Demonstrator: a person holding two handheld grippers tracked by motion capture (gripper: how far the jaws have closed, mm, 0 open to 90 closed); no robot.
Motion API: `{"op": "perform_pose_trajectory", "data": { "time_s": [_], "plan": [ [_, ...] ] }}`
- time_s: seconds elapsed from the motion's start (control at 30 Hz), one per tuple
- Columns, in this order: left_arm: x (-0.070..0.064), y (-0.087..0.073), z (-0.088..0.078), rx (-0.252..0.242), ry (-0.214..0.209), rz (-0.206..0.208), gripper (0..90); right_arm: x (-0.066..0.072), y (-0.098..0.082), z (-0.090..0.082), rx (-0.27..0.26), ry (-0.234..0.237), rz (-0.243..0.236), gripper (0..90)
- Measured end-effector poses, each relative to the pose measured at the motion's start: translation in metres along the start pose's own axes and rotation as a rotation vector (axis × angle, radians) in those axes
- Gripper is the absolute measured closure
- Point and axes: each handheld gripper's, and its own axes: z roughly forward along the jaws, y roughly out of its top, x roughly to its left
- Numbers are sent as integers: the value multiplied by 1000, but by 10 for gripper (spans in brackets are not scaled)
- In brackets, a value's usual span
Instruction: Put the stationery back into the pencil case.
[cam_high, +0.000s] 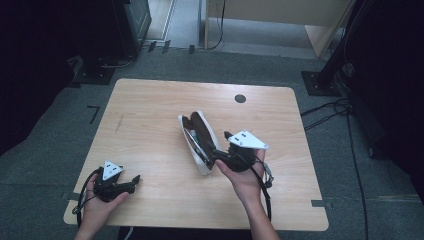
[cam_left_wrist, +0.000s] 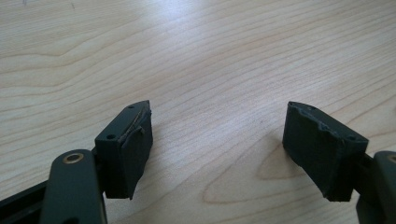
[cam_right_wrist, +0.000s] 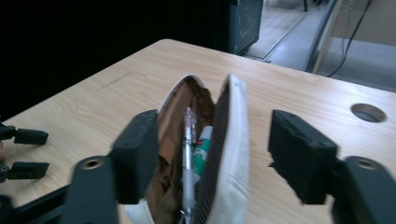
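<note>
Near the table's (cam_high: 150, 100) front left corner, the left gripper (cam_high: 134, 181) rests with its jaws wide apart over bare wood. Right of the table's middle lies an unzipped white pencil case (cam_high: 199, 141), a pen (cam_right_wrist: 188, 154) and a tube inside. At its near end the right gripper (cam_high: 214, 150) gapes, its jaws straddling the case and gripping nothing.

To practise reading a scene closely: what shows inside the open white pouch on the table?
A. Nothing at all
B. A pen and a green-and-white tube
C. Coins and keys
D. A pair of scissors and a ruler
B: the right gripper view shows the pouch gaping open, with a pen and a green-and-white tube standing side by side against its brown lining.
</note>
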Motion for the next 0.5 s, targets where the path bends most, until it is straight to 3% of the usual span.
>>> {"op": "perform_pose_trajectory", "data": {
  "time_s": [0.13,0.23,0.3,0.5],
  "plan": [
    [0,0,0,-2,0,-2,247,-15,-2,-21,-19,-27,63,119],
    [0,0,0,-1,0,-1,248,-26,-10,-33,-9,-57,65,0],
    [0,0,0,0,1,0,247,-34,-18,-37,3,-49,80,0],
    [0,0,0,-1,0,0,248,-52,-44,-45,55,-104,104,0]
  ]
}}
